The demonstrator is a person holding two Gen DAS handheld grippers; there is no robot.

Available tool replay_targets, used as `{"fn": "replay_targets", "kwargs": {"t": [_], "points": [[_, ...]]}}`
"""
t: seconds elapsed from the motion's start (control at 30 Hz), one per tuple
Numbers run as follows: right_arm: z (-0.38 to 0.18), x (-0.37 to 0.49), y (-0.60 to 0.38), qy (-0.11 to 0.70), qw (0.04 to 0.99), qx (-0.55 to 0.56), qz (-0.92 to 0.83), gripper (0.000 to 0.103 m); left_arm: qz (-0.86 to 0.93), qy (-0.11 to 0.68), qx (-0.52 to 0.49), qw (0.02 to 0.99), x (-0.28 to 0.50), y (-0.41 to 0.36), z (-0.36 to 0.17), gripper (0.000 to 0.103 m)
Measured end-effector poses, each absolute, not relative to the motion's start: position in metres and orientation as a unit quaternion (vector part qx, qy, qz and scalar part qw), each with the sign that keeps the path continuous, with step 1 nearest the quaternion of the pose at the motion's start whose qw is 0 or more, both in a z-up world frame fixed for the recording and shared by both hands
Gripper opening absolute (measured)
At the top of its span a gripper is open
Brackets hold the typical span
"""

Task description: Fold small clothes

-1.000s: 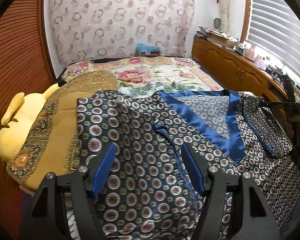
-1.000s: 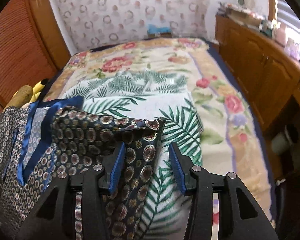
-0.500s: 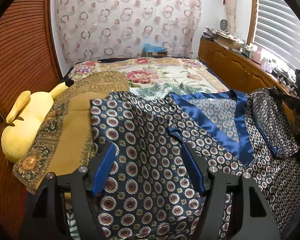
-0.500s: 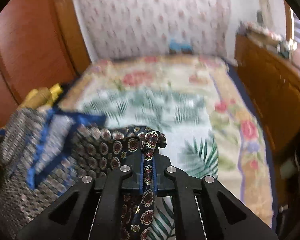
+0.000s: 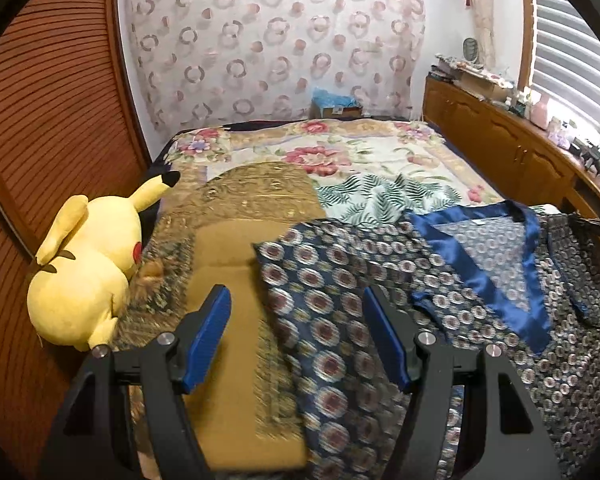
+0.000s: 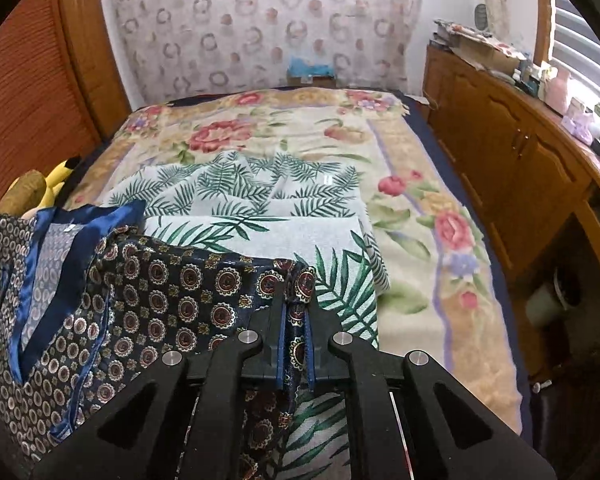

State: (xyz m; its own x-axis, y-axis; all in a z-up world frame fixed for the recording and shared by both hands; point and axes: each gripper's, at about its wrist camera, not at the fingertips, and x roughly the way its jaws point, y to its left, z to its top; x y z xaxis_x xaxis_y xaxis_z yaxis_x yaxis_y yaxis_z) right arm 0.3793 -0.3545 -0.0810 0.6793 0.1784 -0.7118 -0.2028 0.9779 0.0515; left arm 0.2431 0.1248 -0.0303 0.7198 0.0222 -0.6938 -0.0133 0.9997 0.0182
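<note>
Right gripper point(image 6: 293, 338) fingers clamped on patterned shirt point(image 6: 172, 288) corner, pinch at sleeve edge, likely to carry it over for fold; left gripper point(image 5: 296, 338) fingers apart, nothing between, poised above shirt's opposite sleeve edge, presumably for matching grab; shirt spread flat on bed point(image 6: 412, 216), blue collar point(image 5: 496, 280) up; mustard cloth point(image 5: 228, 320) beside; yellow plush point(image 5: 84, 276) at bed's left edge; leaf-print cloth point(image 6: 260, 200) beyond.
</note>
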Motion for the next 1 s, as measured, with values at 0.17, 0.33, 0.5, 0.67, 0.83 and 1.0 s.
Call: {"fn": "replay_targets", "kwargs": {"t": [0.17, 0.33, 0.5, 0.67, 0.83, 1.0], "points": [[-0.087, 0.381, -0.359, 0.391, 0.914, -0.013, 0.108, 0.005, -0.017, 0.397, -0.03, 0.917, 0.266, 0.142, -0.037, 0.059], [-0.095, 0.383, -0.359, 0.401, 0.91, -0.016, 0.105, 0.01, -0.028, 0.412, -0.04, 0.91, 0.276, 0.144, -0.04, 0.054], [-0.097, 0.379, -0.36, 0.391, 0.914, -0.015, 0.107, 0.013, -0.028, 0.421, -0.044, 0.906, 0.281, 0.146, -0.043, 0.054], [-0.099, 0.379, -0.359, 0.389, 0.915, -0.015, 0.108, 0.013, -0.034, 0.423, -0.046, 0.904, 0.284, 0.147, -0.046, 0.054], [-0.099, 0.379, -0.36, 0.389, 0.915, -0.013, 0.109, 0.013, -0.053, 0.411, -0.048, 0.909, 0.282, 0.141, -0.045, 0.014], [-0.101, 0.38, -0.359, 0.389, 0.915, -0.01, 0.11, 0.013, -0.053, 0.394, -0.029, 0.917, 0.275, 0.129, -0.036, 0.006]]}}
